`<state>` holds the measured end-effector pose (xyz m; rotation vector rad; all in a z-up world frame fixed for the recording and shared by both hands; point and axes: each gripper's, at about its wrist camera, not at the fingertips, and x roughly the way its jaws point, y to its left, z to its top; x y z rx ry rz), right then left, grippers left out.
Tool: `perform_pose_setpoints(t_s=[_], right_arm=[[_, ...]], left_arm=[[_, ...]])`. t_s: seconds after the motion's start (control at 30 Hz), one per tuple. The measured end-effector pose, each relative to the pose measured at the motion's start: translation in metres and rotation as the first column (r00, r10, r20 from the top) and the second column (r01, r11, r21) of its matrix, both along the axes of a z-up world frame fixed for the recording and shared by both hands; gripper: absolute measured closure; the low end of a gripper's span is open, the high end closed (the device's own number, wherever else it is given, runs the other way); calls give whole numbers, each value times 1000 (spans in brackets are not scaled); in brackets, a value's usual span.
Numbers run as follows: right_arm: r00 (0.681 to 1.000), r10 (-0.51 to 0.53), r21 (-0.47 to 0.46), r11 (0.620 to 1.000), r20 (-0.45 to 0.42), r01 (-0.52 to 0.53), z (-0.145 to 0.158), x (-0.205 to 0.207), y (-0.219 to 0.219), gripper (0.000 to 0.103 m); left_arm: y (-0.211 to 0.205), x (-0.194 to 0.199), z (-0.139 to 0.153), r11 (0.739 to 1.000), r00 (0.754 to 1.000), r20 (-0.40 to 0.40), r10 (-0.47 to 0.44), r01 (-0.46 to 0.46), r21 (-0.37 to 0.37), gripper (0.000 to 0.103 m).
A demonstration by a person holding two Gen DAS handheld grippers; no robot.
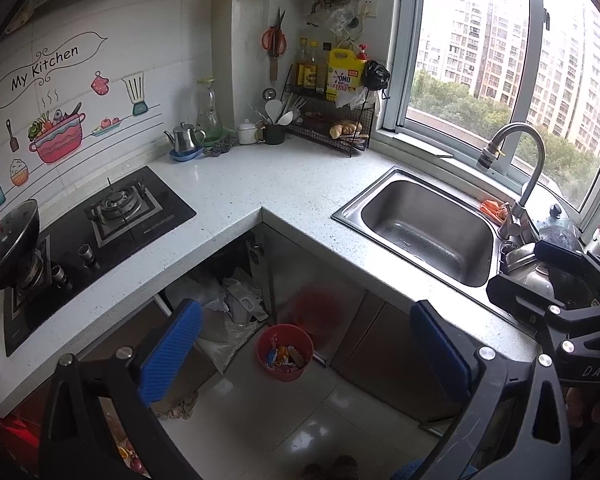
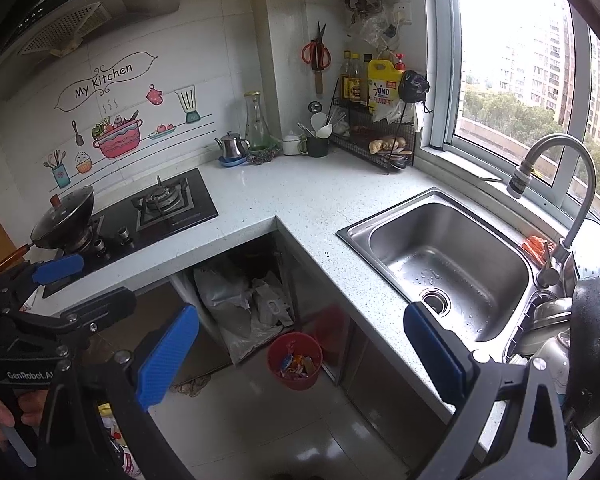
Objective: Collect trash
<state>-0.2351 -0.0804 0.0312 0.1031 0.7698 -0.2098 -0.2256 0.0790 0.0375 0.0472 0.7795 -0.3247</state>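
A small red bin stands on the floor in the counter's inner corner, with colourful wrappers inside; it also shows in the right wrist view. My left gripper is open and empty, held high above the floor with the bin between its blue pads. My right gripper is open and empty too, also high over the floor. Each gripper shows at the edge of the other's view: the right one and the left one.
An L-shaped speckled counter carries a gas hob with a lidded wok on the left and a steel sink with a tap on the right. Crumpled bags fill the open cupboard. Pots are stacked beside the sink.
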Motion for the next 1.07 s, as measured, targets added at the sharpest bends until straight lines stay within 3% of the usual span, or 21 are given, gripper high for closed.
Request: perform_pose_setpoints(t_s=[1.07], right_arm=[[1000, 5, -3, 1000, -8, -5, 3, 0, 6, 1]], left_arm=[[-9, -5, 1, 999, 999, 26, -33, 32, 38, 0]])
